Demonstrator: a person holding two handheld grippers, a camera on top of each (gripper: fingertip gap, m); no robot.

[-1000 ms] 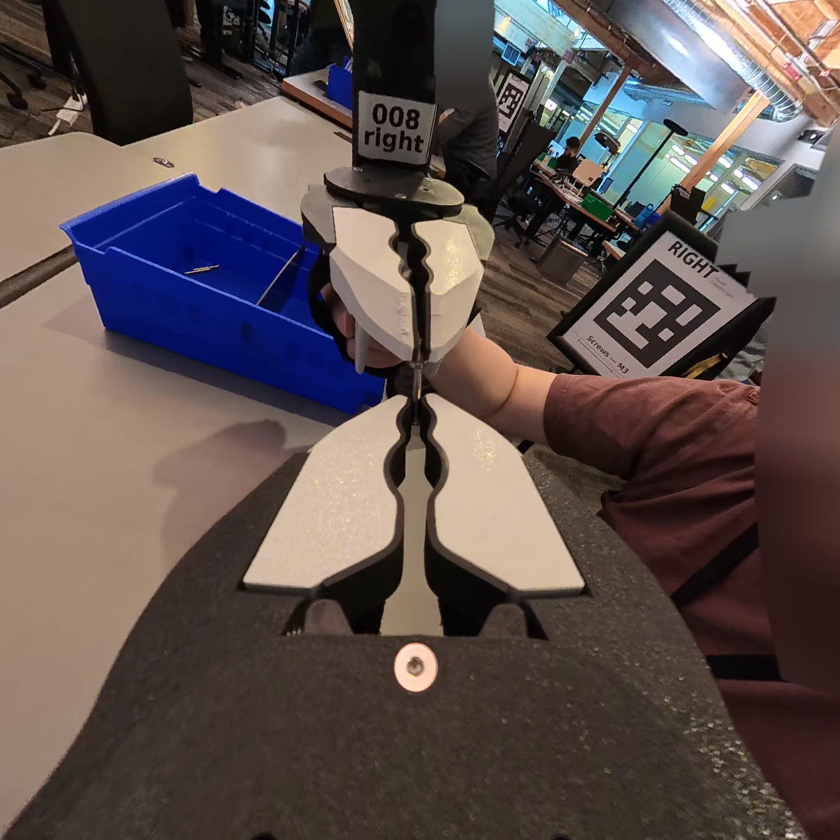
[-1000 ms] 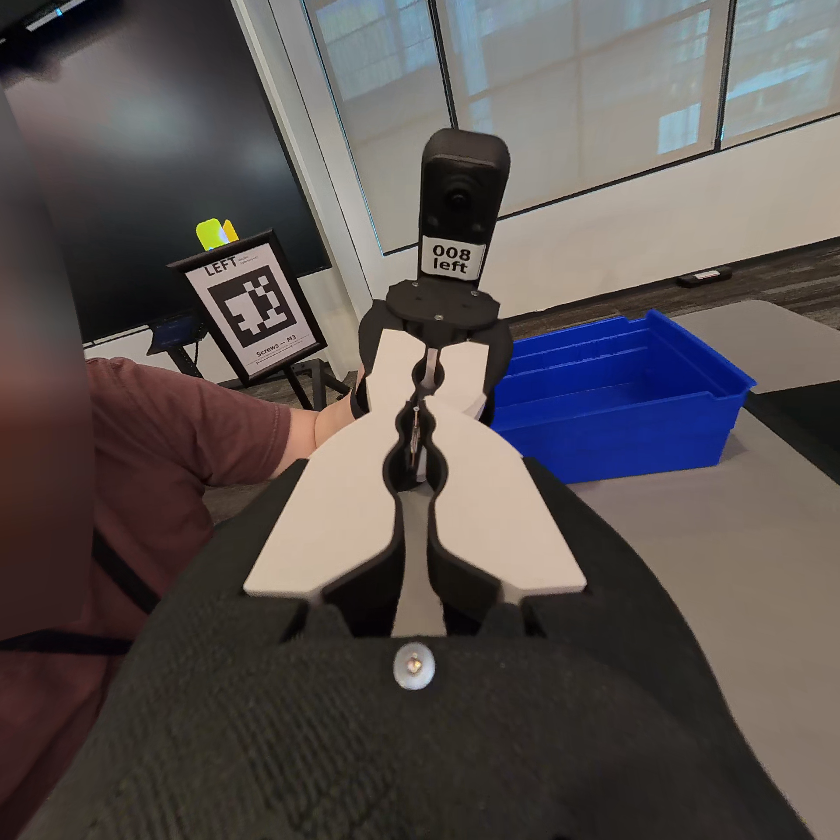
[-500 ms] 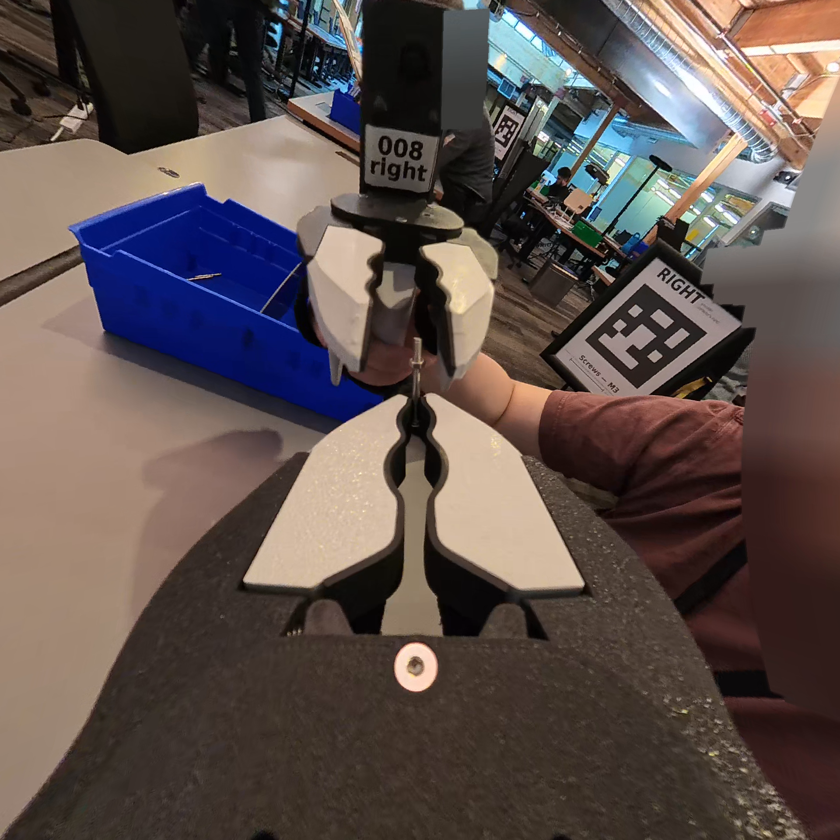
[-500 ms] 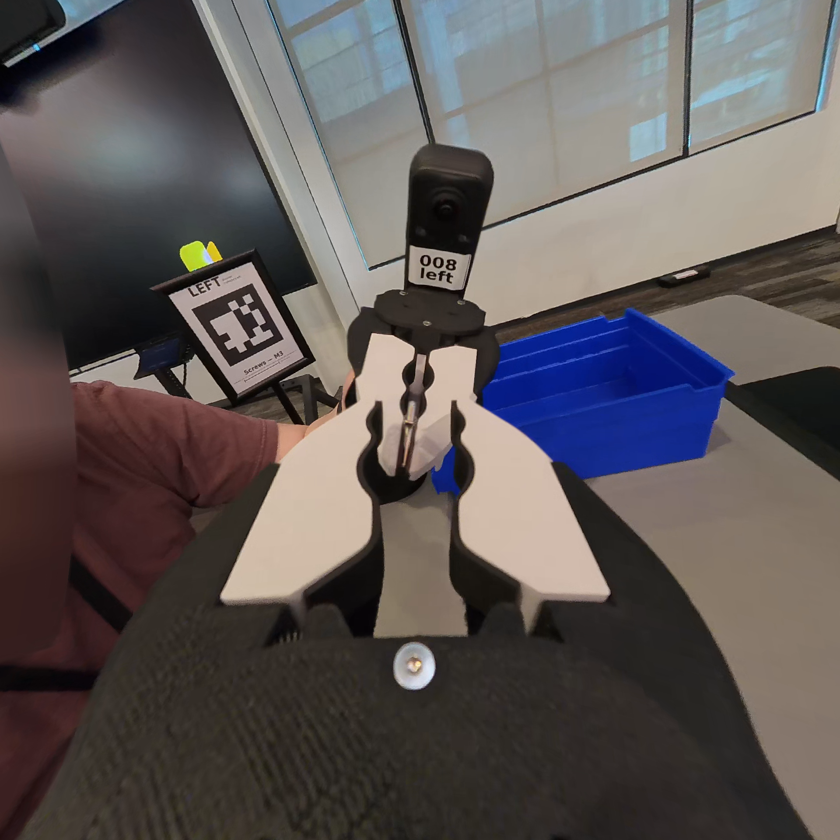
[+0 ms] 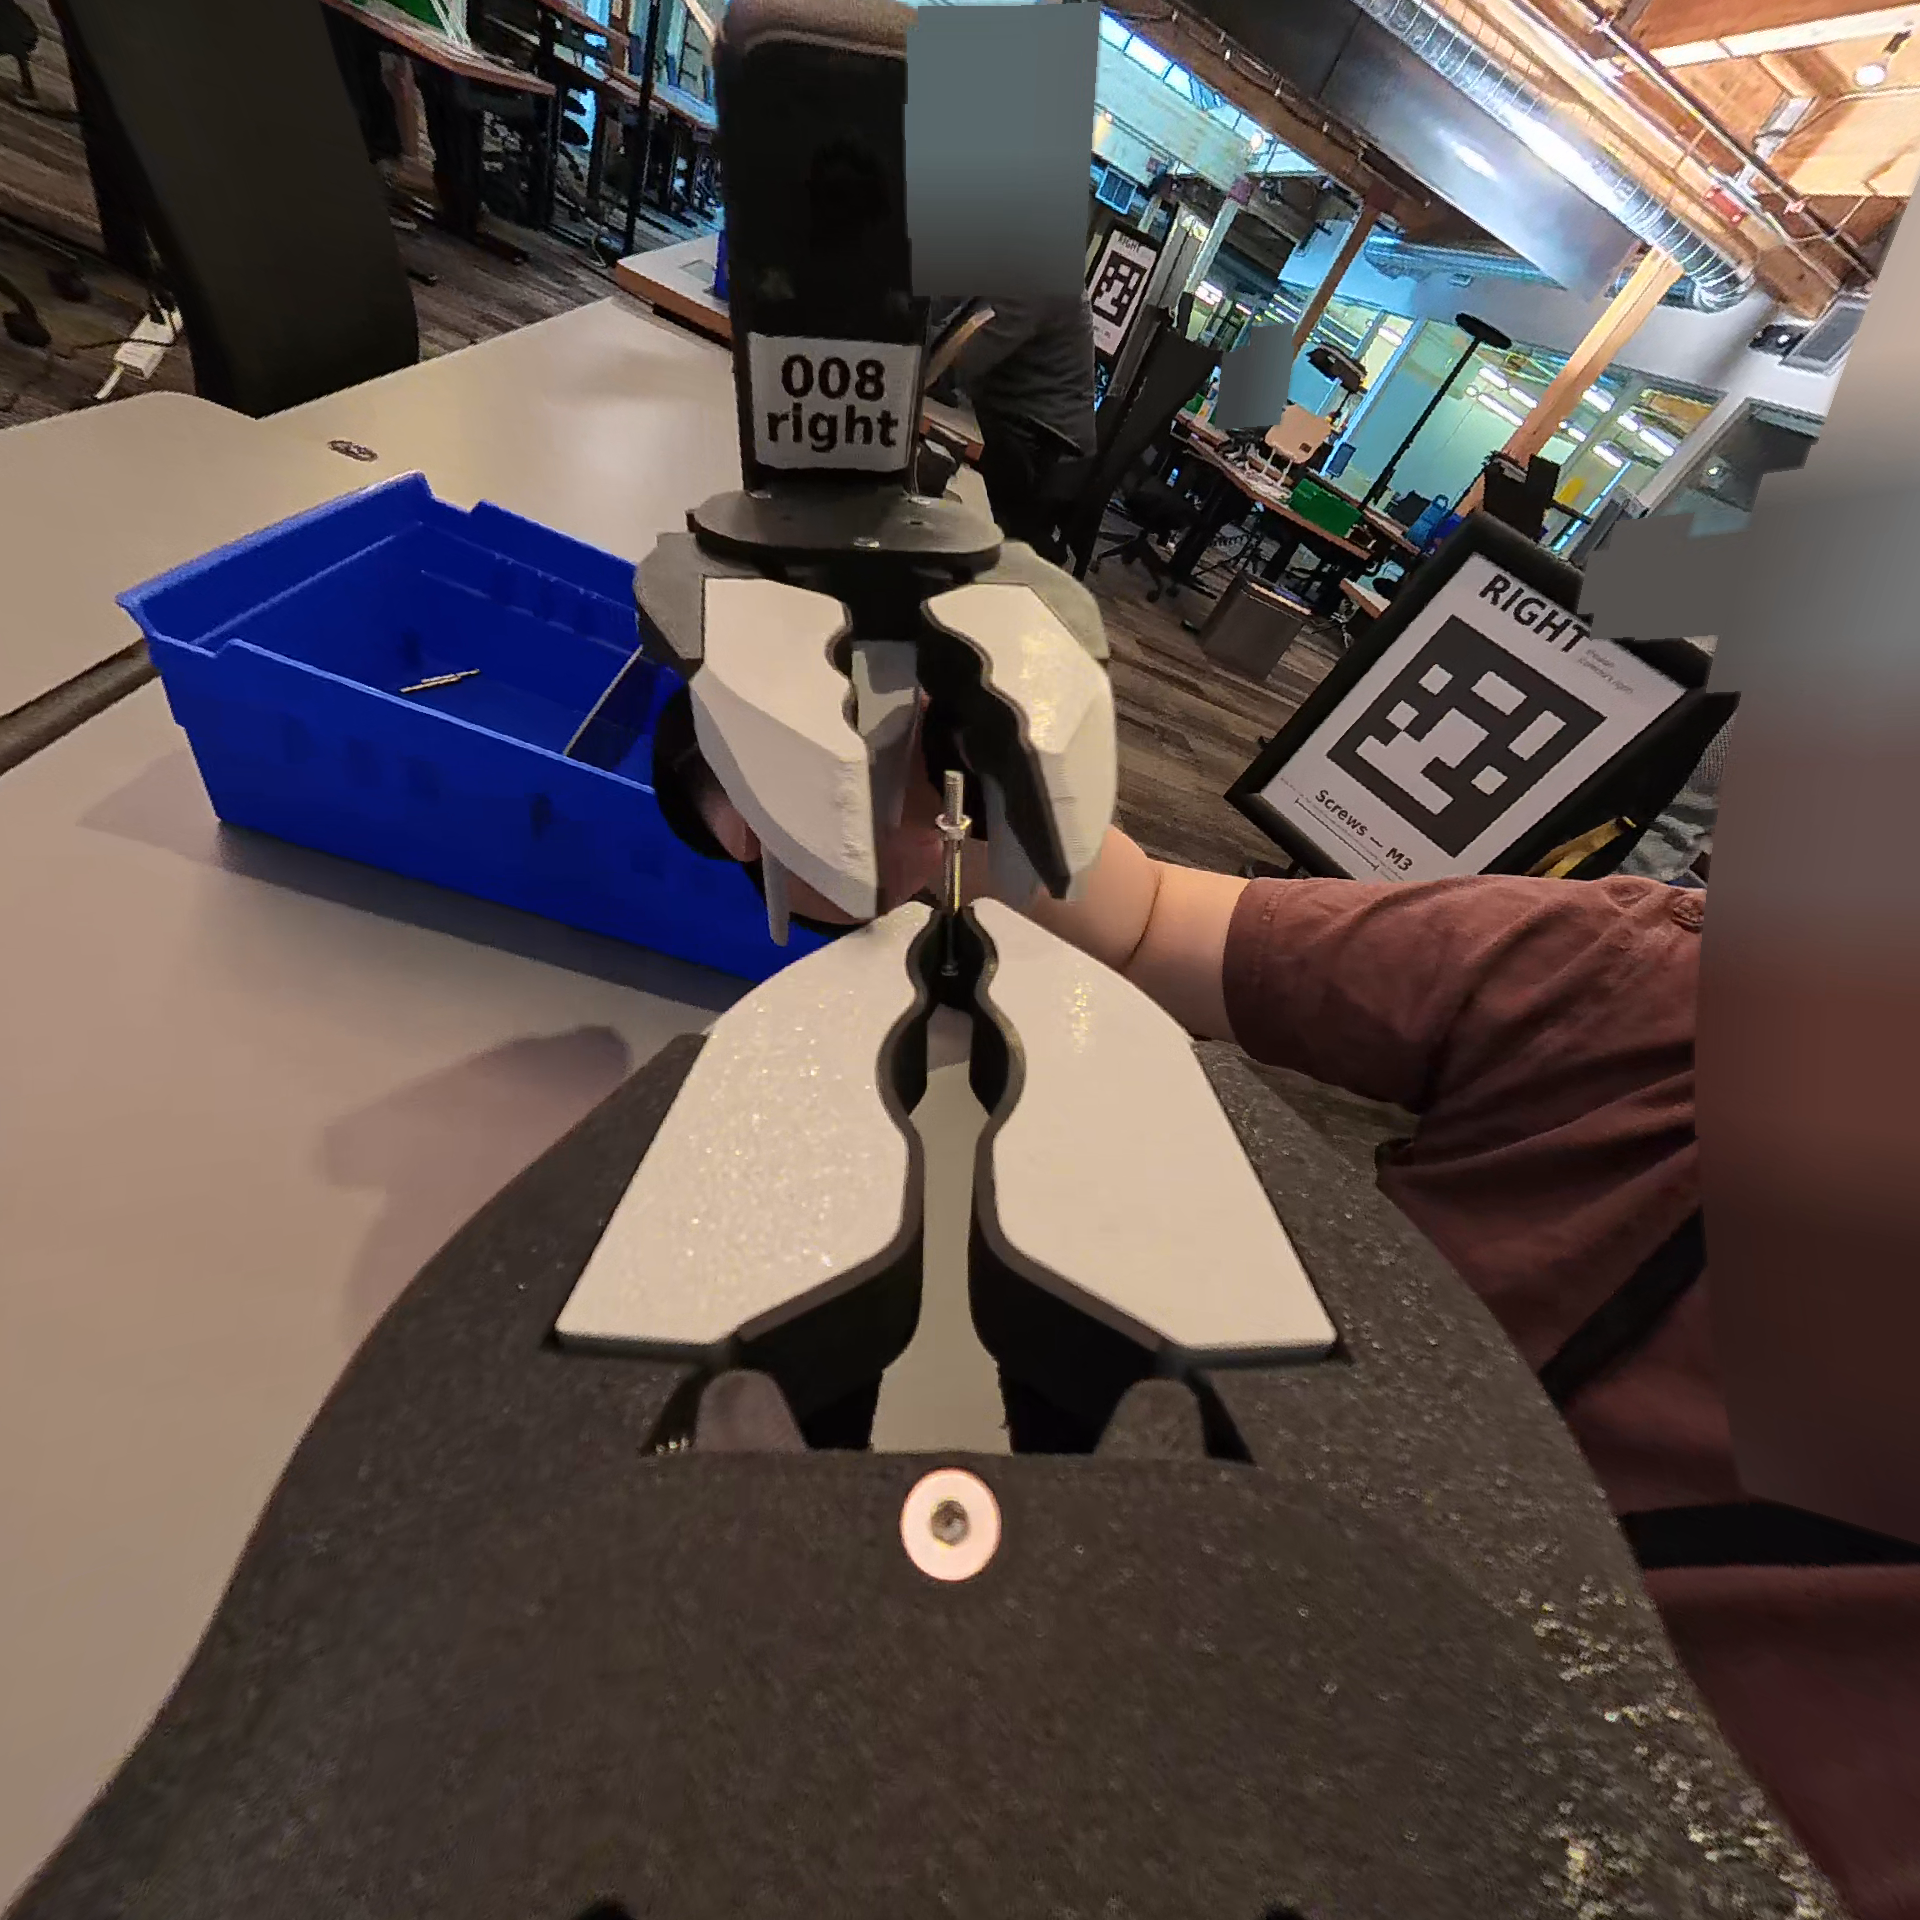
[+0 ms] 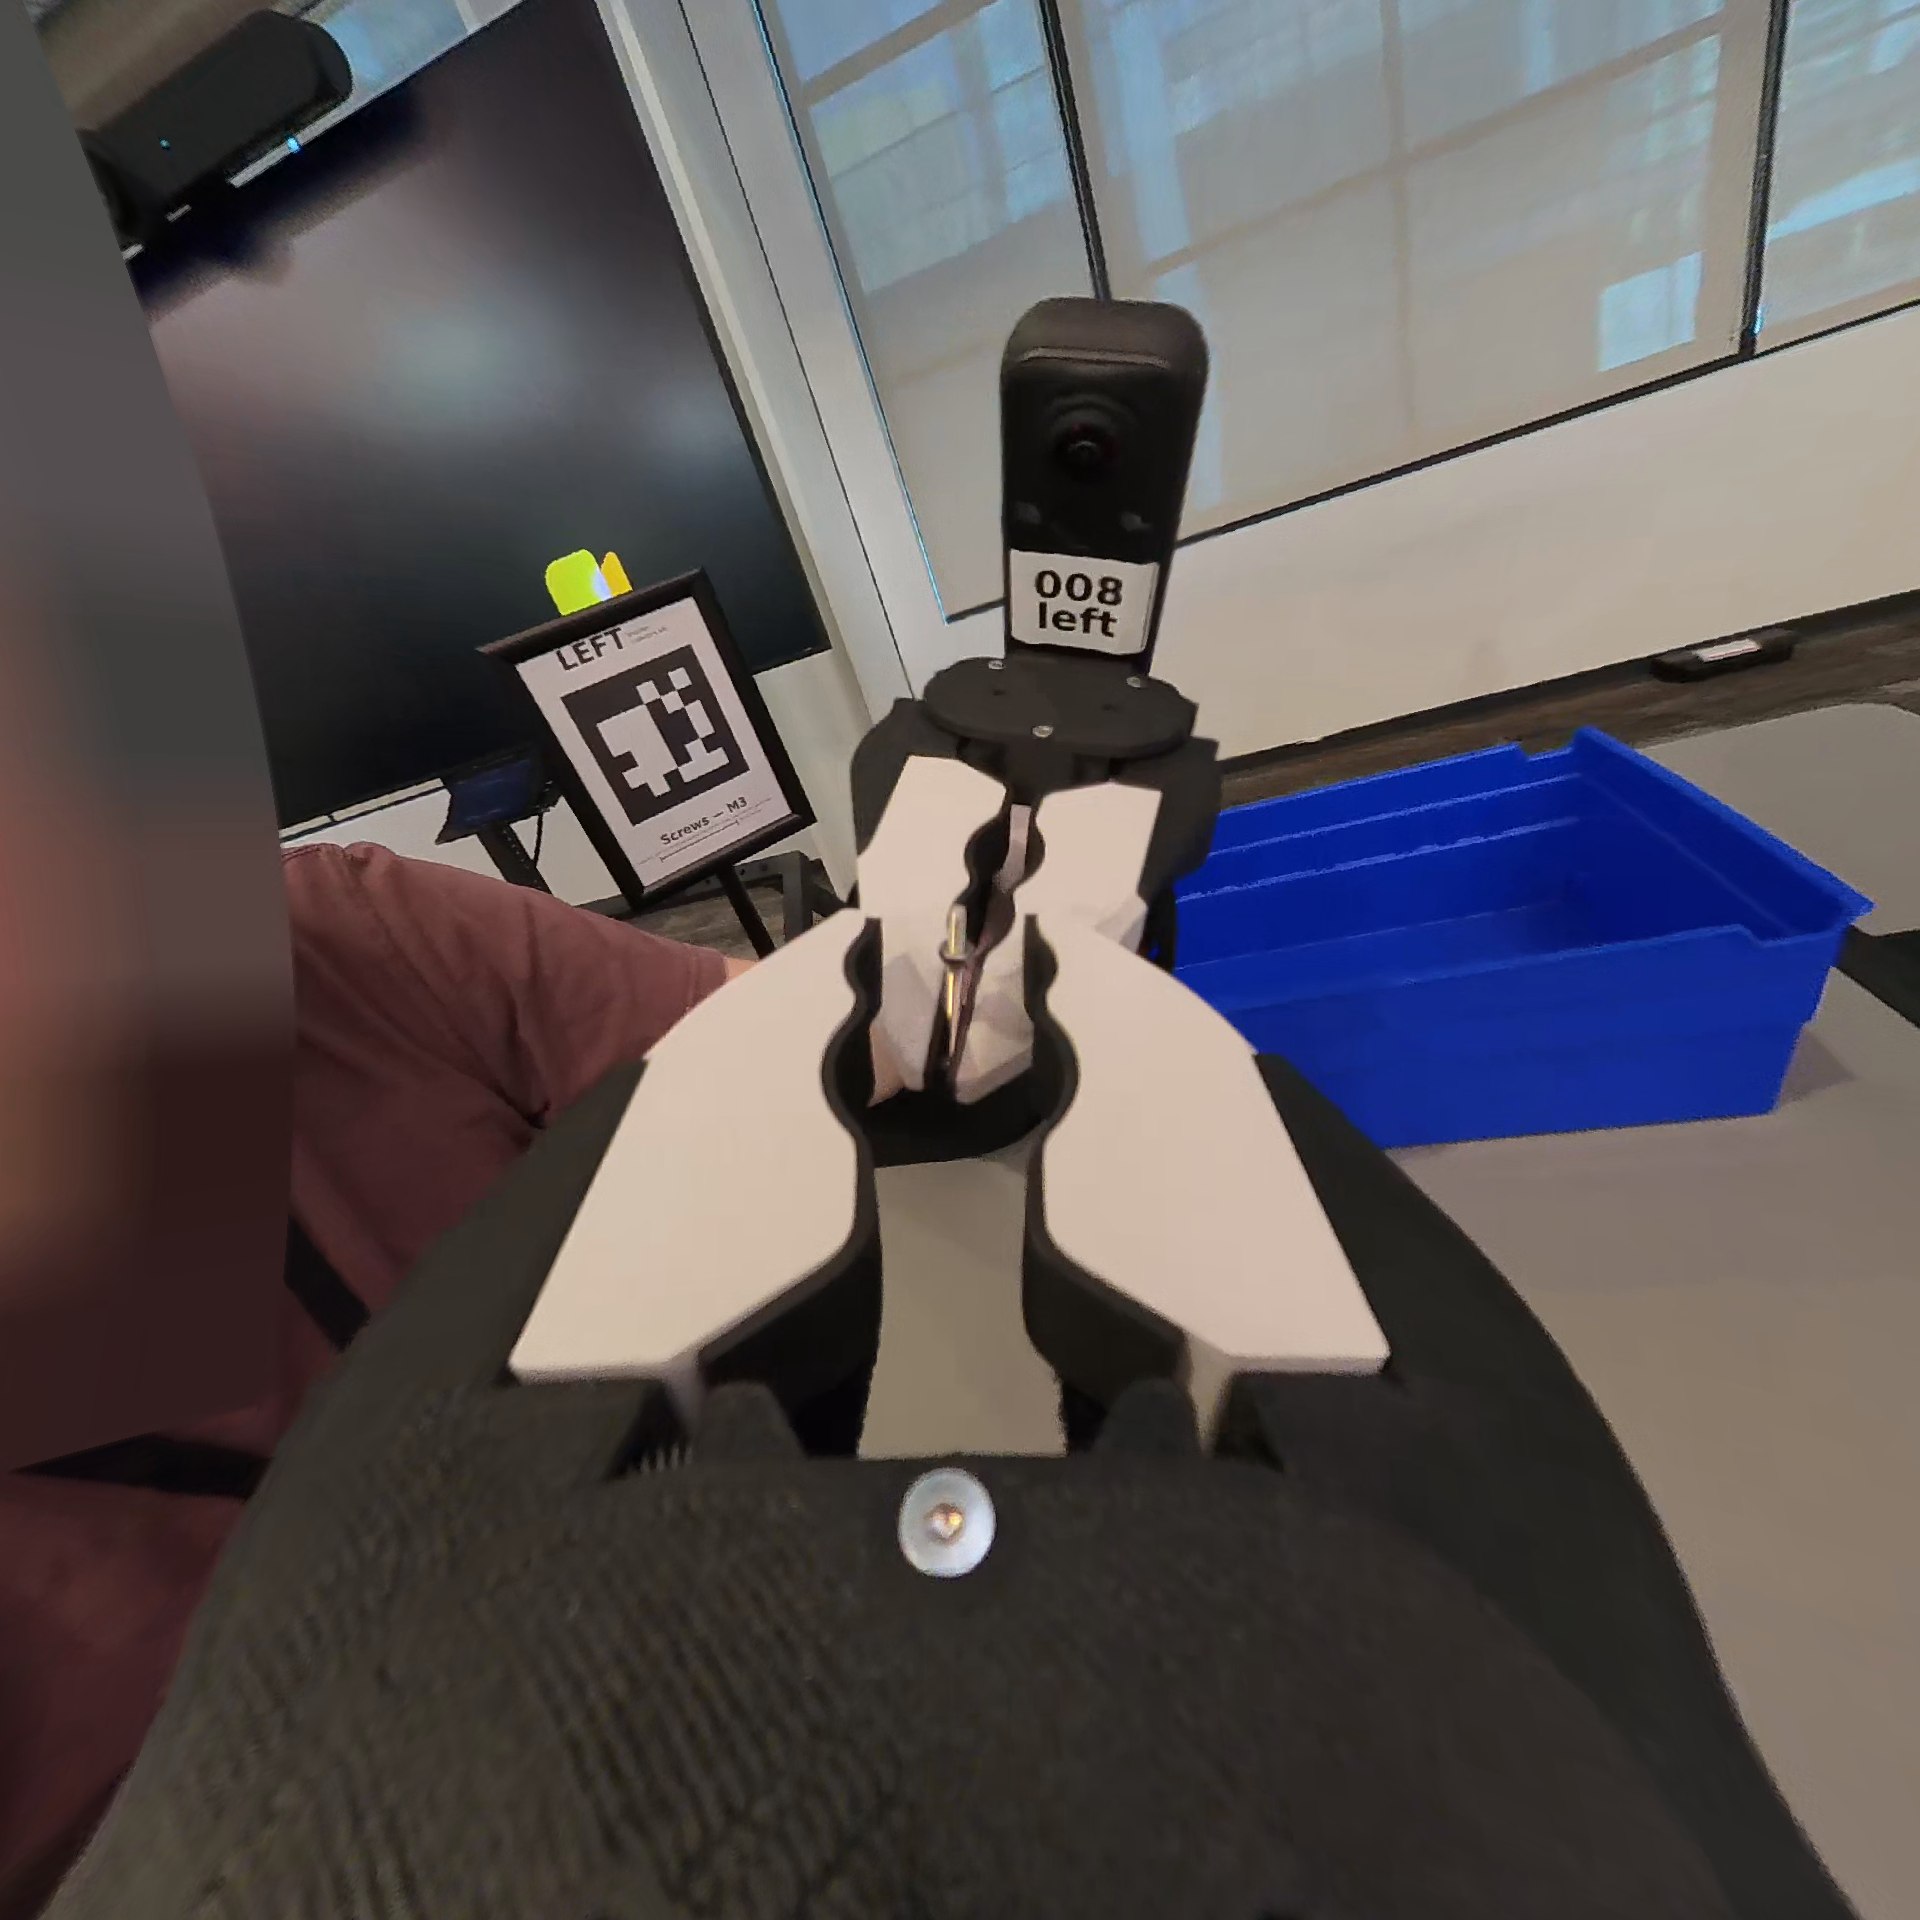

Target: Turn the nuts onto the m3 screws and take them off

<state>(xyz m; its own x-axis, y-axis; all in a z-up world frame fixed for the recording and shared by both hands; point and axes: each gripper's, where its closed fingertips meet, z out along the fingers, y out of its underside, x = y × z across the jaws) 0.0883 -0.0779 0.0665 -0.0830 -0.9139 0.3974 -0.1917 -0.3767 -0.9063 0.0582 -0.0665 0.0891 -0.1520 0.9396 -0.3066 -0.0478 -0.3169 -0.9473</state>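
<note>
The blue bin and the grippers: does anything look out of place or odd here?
Nothing stands out. The left gripper is shut on the screw, upright with a nut on it. The right gripper is open around it. One loose screw lies in the blue bin.

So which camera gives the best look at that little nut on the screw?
The left wrist view: the nut stands sharp on the upright screw, between the open right gripper's fingers. The right wrist view shows the nut too, slightly blurred, against the left gripper.
</note>
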